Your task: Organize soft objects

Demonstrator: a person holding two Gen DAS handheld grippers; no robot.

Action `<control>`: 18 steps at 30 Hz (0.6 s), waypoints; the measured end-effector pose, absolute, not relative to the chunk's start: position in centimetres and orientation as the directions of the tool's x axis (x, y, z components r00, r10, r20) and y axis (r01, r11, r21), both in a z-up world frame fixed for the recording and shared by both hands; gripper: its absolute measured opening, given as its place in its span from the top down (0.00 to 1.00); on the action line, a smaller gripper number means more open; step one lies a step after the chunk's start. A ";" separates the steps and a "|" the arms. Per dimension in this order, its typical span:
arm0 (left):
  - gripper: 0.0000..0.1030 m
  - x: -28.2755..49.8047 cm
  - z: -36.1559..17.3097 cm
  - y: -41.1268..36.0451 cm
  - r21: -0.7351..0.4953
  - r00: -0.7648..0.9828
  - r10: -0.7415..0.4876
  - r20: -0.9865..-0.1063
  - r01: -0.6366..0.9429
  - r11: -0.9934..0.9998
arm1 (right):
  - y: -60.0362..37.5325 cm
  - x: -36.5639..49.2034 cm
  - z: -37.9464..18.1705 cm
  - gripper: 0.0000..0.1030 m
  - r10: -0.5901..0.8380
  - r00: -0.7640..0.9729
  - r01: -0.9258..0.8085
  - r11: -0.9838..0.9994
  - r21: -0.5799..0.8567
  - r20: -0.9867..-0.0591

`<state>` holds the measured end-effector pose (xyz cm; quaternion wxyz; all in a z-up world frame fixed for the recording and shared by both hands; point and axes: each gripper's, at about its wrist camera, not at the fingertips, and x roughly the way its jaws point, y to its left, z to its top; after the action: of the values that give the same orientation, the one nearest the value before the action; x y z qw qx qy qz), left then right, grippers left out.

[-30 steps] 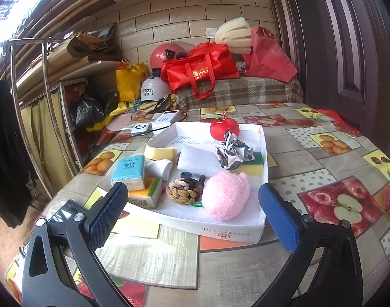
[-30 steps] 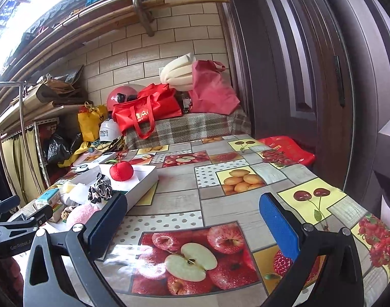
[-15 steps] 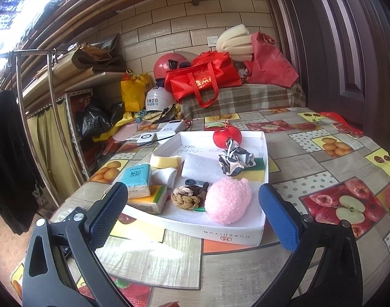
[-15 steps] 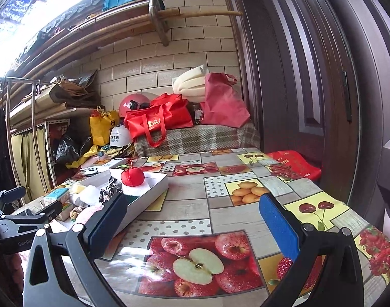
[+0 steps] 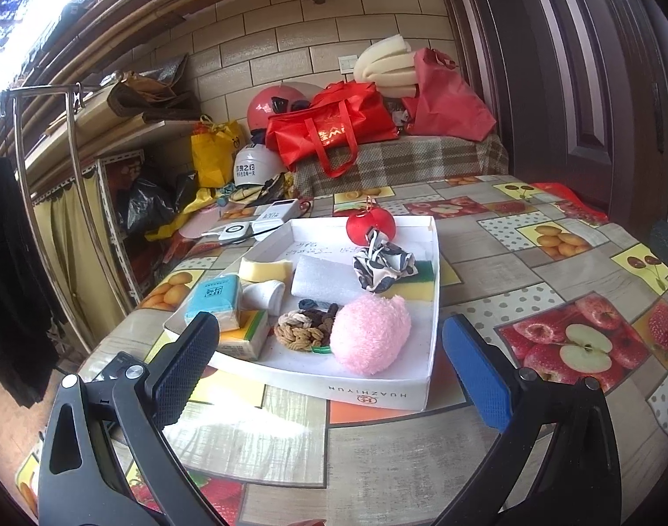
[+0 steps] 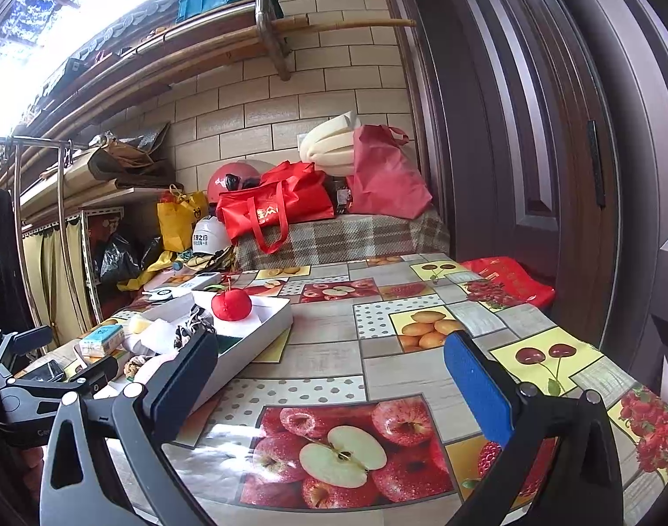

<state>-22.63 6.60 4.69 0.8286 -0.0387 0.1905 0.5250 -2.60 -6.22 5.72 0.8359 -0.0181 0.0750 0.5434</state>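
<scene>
A white shallow box (image 5: 380, 392) sits on the fruit-print table and holds soft items: a pink fluffy ball (image 5: 371, 337), a black-and-white scrunchie (image 5: 384, 265), a red plush apple (image 5: 371, 225), a white foam block (image 5: 323, 278), a braided rope knot (image 5: 298, 333), a blue tissue pack (image 5: 213, 300) and sponges. My left gripper (image 5: 329, 366) is open and empty, just in front of the box. My right gripper (image 6: 329, 388) is open and empty over the table, to the right of the box (image 6: 263, 333). The red apple (image 6: 230, 304) shows there too.
A plaid-covered bench (image 5: 399, 160) behind the table carries red bags (image 5: 334, 125), helmets and foam. A power bank and small devices (image 5: 255, 223) lie past the box. A dark wooden door (image 6: 531, 131) stands at the right. A red packet (image 6: 507, 280) lies at the table's far right edge.
Both grippers have tilted up a little and drawn slightly back, so the box sits lower in both views. Both stay open. Nothing in the box has moved.
</scene>
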 end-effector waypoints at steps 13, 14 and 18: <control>0.00 -22.7 4.8 6.5 0.114 0.408 0.837 -0.364 -0.872 0.475 | -6.2 -2.7 5.8 0.00 0.905 0.399 -0.911 0.409 0.052 -0.146; 0.00 -22.7 4.7 6.6 0.112 0.410 0.835 -0.366 -0.872 0.477 | -6.2 -2.7 5.8 0.00 0.905 0.399 -0.911 0.409 0.052 -0.146; 0.00 -22.8 4.7 6.9 0.100 0.417 0.827 -0.377 -0.869 0.484 | -6.2 -2.7 5.8 0.00 0.905 0.399 -0.911 0.410 0.052 -0.146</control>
<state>-22.81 6.91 4.67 0.8398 -0.0554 0.1914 0.5050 -2.74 -6.19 5.77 0.8362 -0.0180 0.0756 0.5429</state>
